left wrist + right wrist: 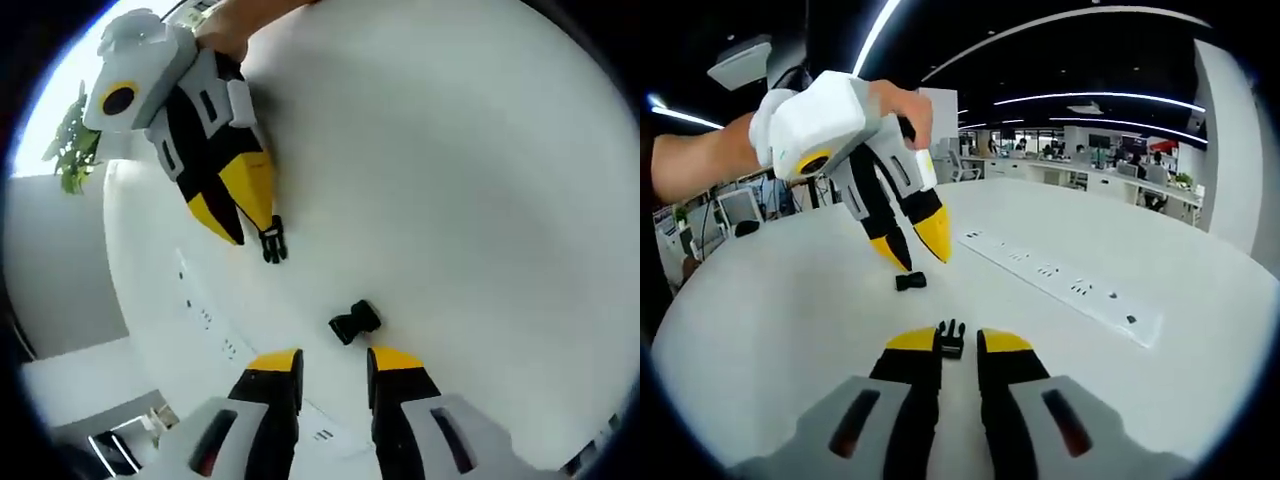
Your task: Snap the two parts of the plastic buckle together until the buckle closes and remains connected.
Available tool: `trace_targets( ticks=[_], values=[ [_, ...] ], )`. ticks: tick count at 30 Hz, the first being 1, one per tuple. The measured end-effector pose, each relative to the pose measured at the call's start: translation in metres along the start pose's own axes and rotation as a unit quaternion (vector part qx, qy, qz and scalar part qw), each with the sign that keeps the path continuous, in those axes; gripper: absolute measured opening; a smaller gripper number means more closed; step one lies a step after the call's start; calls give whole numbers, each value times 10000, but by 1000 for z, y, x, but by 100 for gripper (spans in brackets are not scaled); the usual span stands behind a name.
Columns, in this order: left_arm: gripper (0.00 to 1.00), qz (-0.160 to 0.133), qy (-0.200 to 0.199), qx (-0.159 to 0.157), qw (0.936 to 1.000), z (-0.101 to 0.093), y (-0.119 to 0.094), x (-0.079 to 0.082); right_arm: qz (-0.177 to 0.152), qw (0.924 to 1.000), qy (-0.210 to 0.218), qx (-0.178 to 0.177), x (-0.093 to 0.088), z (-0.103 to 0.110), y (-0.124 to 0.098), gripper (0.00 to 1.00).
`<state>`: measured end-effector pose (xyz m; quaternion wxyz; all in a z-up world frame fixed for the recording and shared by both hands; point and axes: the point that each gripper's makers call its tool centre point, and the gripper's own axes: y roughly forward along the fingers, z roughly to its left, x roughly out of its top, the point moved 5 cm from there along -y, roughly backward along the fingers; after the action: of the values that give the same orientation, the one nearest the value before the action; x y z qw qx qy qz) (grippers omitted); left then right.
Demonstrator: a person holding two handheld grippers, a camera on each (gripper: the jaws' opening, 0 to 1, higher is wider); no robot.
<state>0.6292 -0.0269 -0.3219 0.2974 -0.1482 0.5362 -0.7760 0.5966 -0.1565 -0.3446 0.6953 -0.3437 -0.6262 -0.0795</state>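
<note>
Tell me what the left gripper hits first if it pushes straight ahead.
Probably the black plastic socket half of the buckle, lying on the white table just beyond the open left gripper, slightly right of centre; depth is uncertain.

Two handheld grippers of the same build; each has a pale grey-white body, black tapered jaws and bright yellow tips. In the left gripper view, the left gripper (pixel 334 365) rises as two black jaws capped in yellow, with grey shells bearing dark oblong slots (a reddish glint in one); the right gripper (pixel 252 222) has black and yellow wedge-shaped jaws. In the right gripper view, a bare hand (pixel 902 105) grips the white housing; no sleeve is visible.
</note>
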Motion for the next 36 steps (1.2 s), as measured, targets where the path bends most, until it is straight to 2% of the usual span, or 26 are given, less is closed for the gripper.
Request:
trace_targets(
  ticks=[3,8,19,23,25,26,33,35,36],
  values=[
    [25,-51,66,-67,9999,-2,-2,5,-17,10000,9,-7,0,0,0,13],
    [23,39,107,-88,9999,1,-2,7,-22,10000,11,-9,0,0,0,13],
    [23,-77,-294,-170,9994,-5,-4,13,-33,10000,13,8,1,1,1,13],
    [23,252,-145,-137,9995,-5,-1,5,-46,10000,14,20,1,1,0,13],
    [23,137,-258,-178,9994,-7,1,7,-51,10000,19,17,1,1,0,13],
    [23,-9,-351,-163,9993,-6,0,10,-50,10000,15,12,1,1,0,13],
    [23,-123,-502,-181,9985,-4,-2,17,-42,10000,5,32,1,2,1,13],
    [23,-247,-832,-161,9961,-2,-2,21,-44,10000,-2,36,1,3,0,13],
    [23,-248,-758,-177,9967,-1,-3,22,-44,10000,-3,36,1,3,0,13]
  ],
)
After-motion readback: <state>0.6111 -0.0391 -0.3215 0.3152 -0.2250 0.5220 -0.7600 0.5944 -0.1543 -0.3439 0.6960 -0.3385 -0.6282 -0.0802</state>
